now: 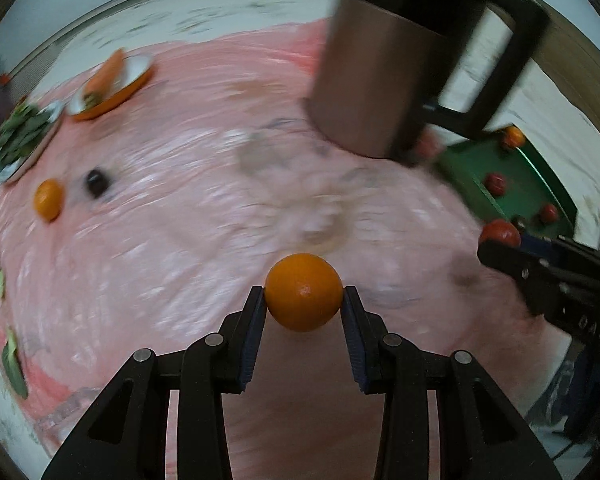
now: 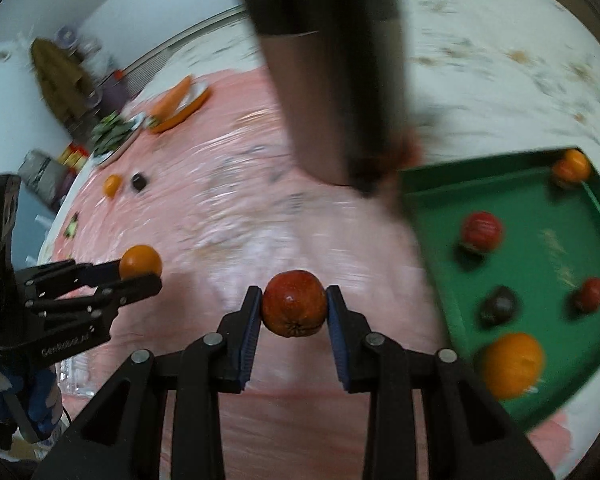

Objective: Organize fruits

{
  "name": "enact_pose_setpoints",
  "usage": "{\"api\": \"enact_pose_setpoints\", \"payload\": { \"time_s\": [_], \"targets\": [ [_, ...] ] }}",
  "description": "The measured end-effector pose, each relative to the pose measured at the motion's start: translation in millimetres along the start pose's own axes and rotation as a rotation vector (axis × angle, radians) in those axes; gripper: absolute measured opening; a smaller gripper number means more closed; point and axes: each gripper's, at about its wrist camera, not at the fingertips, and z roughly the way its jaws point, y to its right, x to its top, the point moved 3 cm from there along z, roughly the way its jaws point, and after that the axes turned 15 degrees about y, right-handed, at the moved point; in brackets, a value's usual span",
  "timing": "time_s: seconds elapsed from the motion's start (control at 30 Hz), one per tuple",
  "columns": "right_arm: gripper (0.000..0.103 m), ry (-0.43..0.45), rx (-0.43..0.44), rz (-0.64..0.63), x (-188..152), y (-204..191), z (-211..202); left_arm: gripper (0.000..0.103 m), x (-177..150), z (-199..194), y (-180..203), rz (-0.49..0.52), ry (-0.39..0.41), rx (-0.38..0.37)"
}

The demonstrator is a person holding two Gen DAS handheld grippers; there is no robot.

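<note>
Nearest the lens: left gripper [image 1: 304, 300] clamped on a small round smooth orange fruit [image 1: 304, 297], pads pressed to both its sides, held clear above the pink plastic-covered table [image 1: 180, 220]. Right gripper [image 2: 293, 307] likewise closed on a round red-orange fruit with a dimpled end [image 2: 294, 303], also held off the surface.

Destination judged to be the shallow green rectangular tray [image 2: 432, 208] at the table's right edge. Already in it: a large orange fruit [image 2: 513, 364], two red fruits [image 2: 482, 231] [image 2: 589, 294], a dark round fruit [image 2: 500, 305], and a small orange one [image 2: 573, 165] in the far corner.

Left outside: a small orange fruit [image 1: 49, 199] and a dark round item [image 1: 96, 180] near the left edge, kind not clear through blur. Nearby plates of carrot [image 1: 108, 74] and green leaves [image 1: 22, 134] apparently not part of the job.

Tall copper-coloured jug with black handle [image 1: 372, 76] standing just beside the tray, a possible obstruction on approach.

Assessment: well past halfway; two fruits in transit, about two remaining.
</note>
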Motion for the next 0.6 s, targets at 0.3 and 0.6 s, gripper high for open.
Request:
{"api": "enact_pose_setpoints", "payload": {
  "time_s": [0.3,0.6],
  "targets": [
    [0.032,0.046,-0.121,0.061,9.3,77.5,-29.4,0.033,16.0,18.1,83.8,0.134,0.001,-0.129],
    [0.032,0.135,-0.260,0.104,38.8,161.9,-52.0,0.033,39.5,43.6,165.9,0.194,0.021,-0.249]
  ]
}}
